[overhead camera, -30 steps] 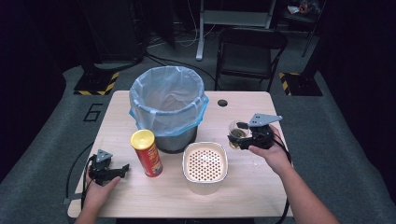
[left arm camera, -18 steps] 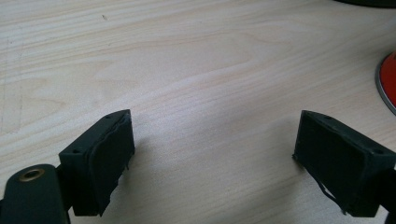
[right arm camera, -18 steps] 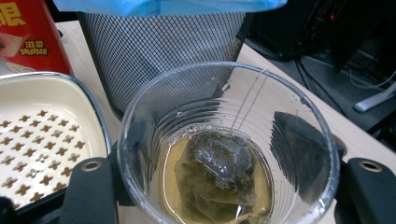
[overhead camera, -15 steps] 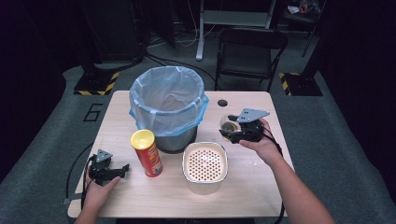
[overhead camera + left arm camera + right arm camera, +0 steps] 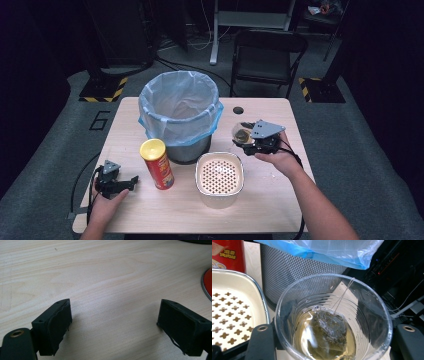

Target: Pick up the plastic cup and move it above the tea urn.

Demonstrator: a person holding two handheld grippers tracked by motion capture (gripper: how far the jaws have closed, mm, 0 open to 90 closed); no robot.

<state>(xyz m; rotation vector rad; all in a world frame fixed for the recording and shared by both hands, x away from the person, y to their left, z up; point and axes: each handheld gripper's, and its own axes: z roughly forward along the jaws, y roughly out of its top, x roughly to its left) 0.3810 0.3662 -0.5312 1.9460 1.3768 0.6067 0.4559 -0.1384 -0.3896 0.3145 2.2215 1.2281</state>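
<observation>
My right tongs (image 5: 246, 140) squeeze a thin plastic cup (image 5: 333, 319) of tea. It bends and spills easily, so I grip its sides softly. My left tongs (image 5: 113, 326) gape wide.

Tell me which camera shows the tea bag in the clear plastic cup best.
The right gripper view: the tea bag lies soaked in liquid, string up the wall. The high view gives a dark blur inside the clear plastic cup.

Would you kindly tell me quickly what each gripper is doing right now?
Left gripper: open, fingers spread over bare table, holding nothing.
Right gripper: shut on the clear plastic cup with a tea bag in liquid.
</observation>
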